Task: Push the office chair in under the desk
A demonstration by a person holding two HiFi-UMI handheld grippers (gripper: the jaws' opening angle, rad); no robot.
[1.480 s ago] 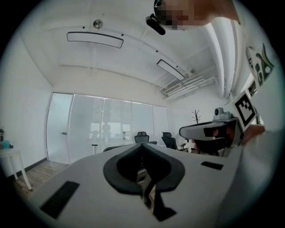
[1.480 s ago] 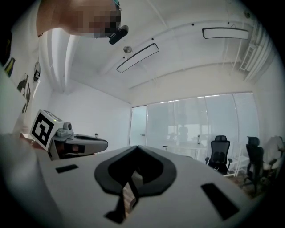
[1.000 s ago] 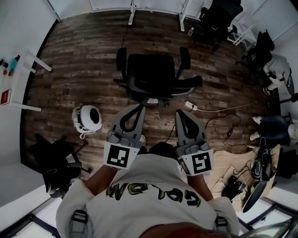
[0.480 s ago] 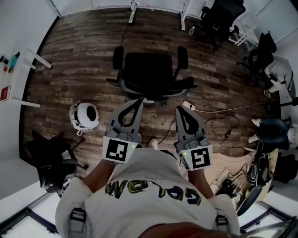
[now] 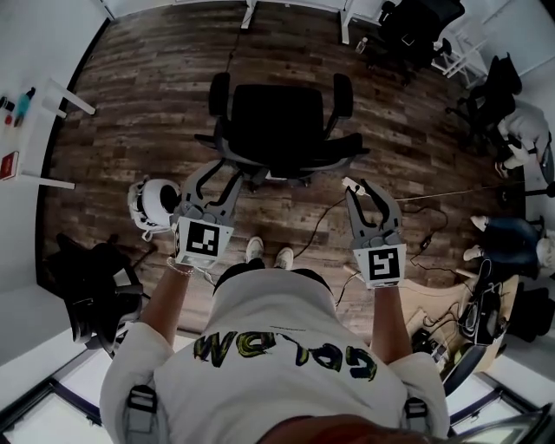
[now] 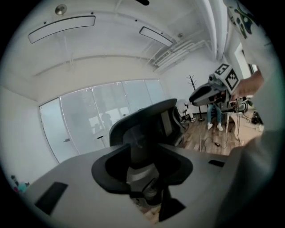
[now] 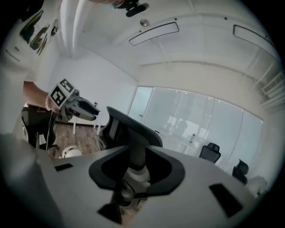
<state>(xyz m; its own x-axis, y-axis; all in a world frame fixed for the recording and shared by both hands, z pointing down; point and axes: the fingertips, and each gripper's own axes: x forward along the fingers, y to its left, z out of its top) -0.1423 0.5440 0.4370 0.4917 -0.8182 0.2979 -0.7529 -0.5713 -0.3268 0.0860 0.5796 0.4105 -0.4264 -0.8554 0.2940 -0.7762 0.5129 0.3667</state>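
Note:
The black office chair [image 5: 279, 121] stands on the wood floor, its back toward me, short of the white desk legs [image 5: 248, 14] at the far edge. My left gripper [image 5: 213, 176] hangs beside the chair's left rear. My right gripper [image 5: 371, 196] is off the chair's right rear, apart from it. Both sets of jaws are opening with nothing between them. In the left gripper view the chair back [image 6: 147, 122] rises ahead and the right gripper [image 6: 213, 90] shows beyond. The right gripper view shows the chair [image 7: 129, 129] and the left gripper [image 7: 76, 107].
A white helmet-like object [image 5: 147, 205] lies on the floor left of me. Another black chair [image 5: 94, 290] stands at lower left. A power strip and cables [image 5: 354, 185] run along the right. More chairs [image 5: 416, 26] and a seated person [image 5: 512, 236] are on the right.
Both grippers have swung apart, away from the chair back, and their jaws have gone from shut to spread. The chair now sits farther ahead, nearer the desk legs.

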